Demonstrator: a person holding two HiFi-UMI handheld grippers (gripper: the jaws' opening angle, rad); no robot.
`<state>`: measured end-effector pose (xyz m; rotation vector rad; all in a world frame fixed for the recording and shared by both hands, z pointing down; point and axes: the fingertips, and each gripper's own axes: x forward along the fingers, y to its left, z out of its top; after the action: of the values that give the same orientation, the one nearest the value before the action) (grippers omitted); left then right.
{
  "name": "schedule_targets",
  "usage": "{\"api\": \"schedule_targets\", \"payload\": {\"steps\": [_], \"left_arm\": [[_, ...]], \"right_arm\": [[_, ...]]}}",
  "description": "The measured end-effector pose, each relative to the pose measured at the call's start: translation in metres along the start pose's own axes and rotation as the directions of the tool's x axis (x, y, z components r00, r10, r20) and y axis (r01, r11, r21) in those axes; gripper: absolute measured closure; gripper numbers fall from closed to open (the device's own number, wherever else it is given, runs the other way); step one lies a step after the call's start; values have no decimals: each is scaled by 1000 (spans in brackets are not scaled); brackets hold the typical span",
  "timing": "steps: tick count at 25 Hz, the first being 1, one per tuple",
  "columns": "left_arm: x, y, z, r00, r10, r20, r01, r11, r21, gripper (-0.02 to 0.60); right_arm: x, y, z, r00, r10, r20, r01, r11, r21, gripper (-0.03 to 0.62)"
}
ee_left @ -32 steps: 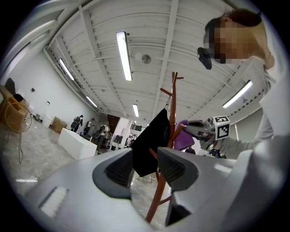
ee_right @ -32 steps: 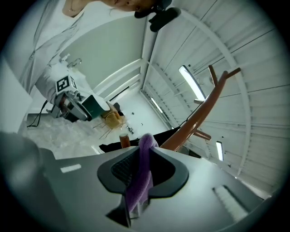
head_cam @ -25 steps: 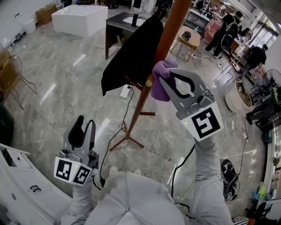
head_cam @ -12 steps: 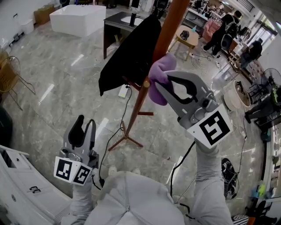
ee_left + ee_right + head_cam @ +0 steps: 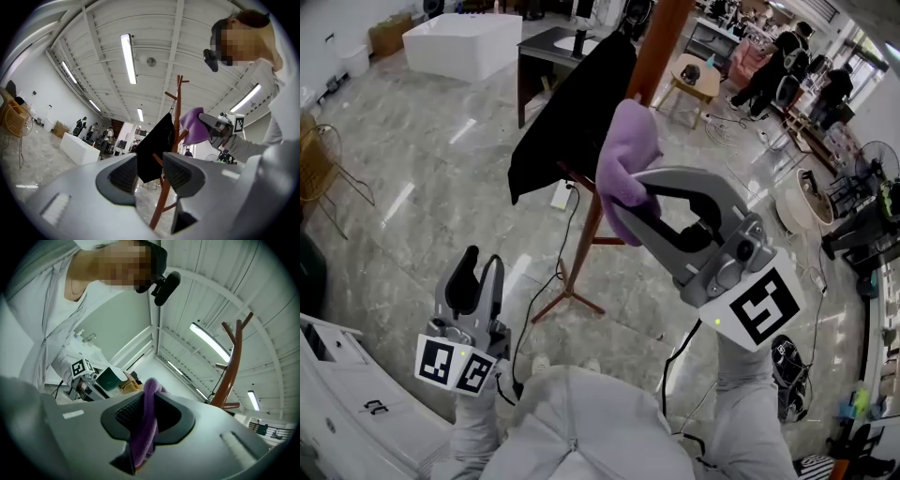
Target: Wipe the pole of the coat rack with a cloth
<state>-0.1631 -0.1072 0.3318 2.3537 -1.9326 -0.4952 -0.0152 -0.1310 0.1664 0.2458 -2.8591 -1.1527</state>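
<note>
The right gripper [image 5: 639,199], raised at the centre of the head view, has its jaws clamped on a purple cloth [image 5: 623,155]. The right gripper view shows the cloth pinched between the pads and hanging down out of them. The cloth bunches above the jaw tips, right by the brown pole [image 5: 659,42] of the coat rack, at about the height of a black garment [image 5: 572,117] hung on it. Whether cloth and pole touch I cannot tell.

The left gripper [image 5: 481,272] is held low at lower left, well apart from the rack, jaws parted with nothing between them.

It looks like the wiping step, mid-pole. Next, I'd judge, the cloth needs pressing firmly on the wood and running along it, clear of the garment and the pegs.
</note>
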Motion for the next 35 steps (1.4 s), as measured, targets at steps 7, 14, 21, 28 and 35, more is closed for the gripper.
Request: {"api": "schedule_targets", "payload": {"steps": [7, 14, 21, 28, 35], "left_arm": [[1, -3, 3, 1000, 1, 6, -1, 1000, 1, 405], [0, 0, 2, 1000, 15, 3, -15, 1000, 3, 405], [2, 4, -3, 1000, 14, -18, -14, 1000, 2, 403], [11, 4, -9, 999, -2, -33, 2, 1000, -1, 404], [18, 5, -15, 999, -18, -46, 18, 1000, -12, 403]], "right_arm": [[2, 28, 30, 994, 61, 91, -62, 998, 6, 539], [0, 72, 22, 983, 119, 142, -140, 979, 147, 539], [-23, 105, -52, 999, 42, 24, -48, 904, 425, 539], [-68, 122, -154, 974, -141, -180, 224, 742, 632, 539], [-100, 102, -209, 901, -245, -359, 423, 679, 600, 539]]}}
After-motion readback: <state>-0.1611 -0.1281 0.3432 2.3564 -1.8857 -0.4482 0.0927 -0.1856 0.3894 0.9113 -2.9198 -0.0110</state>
